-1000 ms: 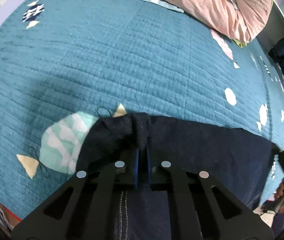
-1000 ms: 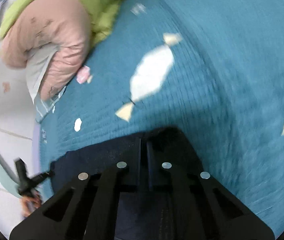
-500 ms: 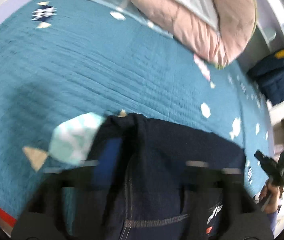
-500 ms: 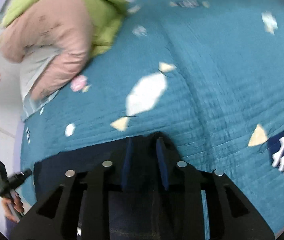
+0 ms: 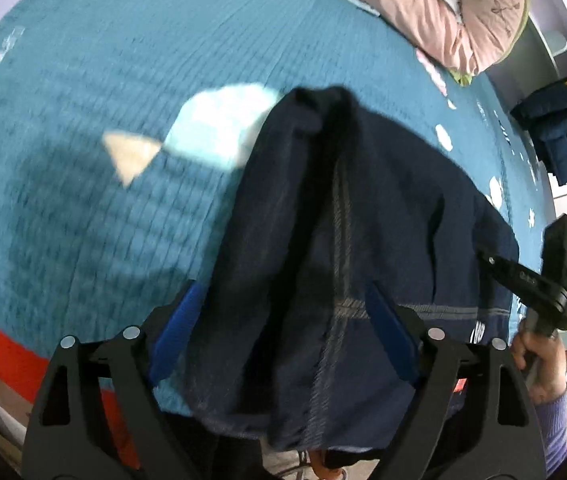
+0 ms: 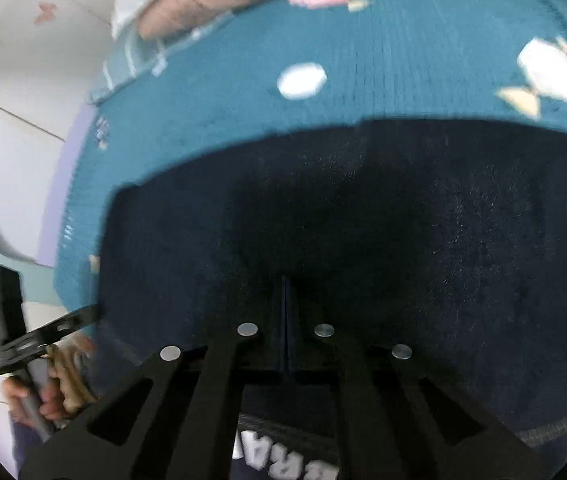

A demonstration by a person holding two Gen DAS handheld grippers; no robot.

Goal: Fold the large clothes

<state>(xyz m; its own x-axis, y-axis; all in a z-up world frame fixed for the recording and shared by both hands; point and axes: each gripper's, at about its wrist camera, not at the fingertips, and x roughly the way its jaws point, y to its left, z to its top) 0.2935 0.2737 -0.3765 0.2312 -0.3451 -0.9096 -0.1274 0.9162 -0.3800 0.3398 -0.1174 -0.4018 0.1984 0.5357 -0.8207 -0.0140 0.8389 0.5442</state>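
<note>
A dark navy garment [image 5: 347, 240] lies folded on the teal quilted bed cover [image 5: 123, 80], its near edge hanging over the bed's front. My left gripper [image 5: 283, 320] is open, its blue-padded fingers [image 5: 175, 320] spread to either side of the cloth and holding nothing. In the right wrist view the same navy garment [image 6: 363, 220] fills the lower half, with white lettering near the bottom. My right gripper [image 6: 285, 300] has its jaws together over the cloth; whether cloth is pinched between them is hidden. The right gripper also shows in the left wrist view [image 5: 531, 276].
A pink quilt with a green edge [image 5: 443, 12] is piled at the head of the bed. A dark blue padded item [image 5: 563, 128] sits on a shelf at the right. The bed's red side [image 5: 3, 352] shows at lower left. White wall panels [image 6: 11, 120] lie to the left.
My left gripper opened, let go of the garment's corner and pulled back toward the bed's edge. My right gripper opened briefly, then shut and moved back over the cloth.
</note>
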